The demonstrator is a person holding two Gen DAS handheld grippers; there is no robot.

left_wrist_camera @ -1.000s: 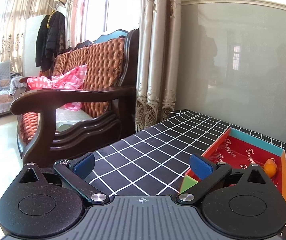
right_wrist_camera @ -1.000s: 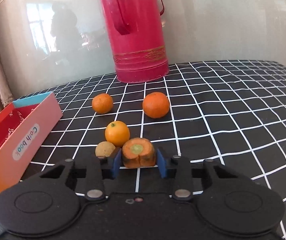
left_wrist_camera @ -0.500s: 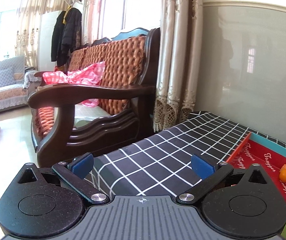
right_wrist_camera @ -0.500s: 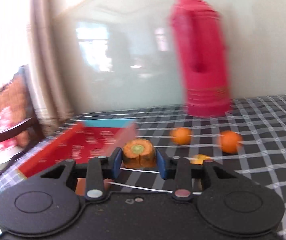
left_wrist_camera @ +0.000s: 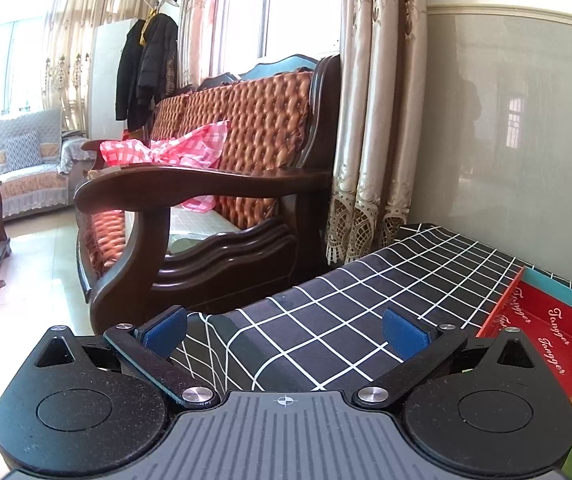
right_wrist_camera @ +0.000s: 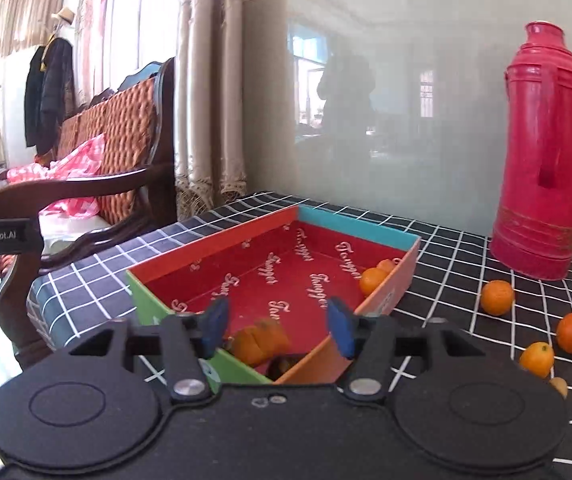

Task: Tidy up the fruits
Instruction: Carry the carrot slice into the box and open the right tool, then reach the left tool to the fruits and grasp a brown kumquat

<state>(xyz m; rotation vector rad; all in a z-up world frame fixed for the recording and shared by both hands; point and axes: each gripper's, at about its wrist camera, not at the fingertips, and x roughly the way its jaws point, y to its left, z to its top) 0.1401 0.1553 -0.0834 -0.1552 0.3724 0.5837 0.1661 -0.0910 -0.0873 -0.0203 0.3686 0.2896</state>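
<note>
On checked cloth (right_wrist_camera: 466, 264), three oranges (right_wrist_camera: 496, 298), one flask (right_wrist_camera: 542, 152)

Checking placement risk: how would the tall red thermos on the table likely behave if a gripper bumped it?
The red thermos stands tall on a narrow base, so a high bump may tip it. Its smooth round body looks slippery and would probably roll if toppled.

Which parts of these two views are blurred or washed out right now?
Right wrist view: the carrot piece between the open right tongs is motion-smeared; the windows at upper left blow out; the glossy wall mirrors the room. Left wrist view: sharp, but the windows blow out.
</note>
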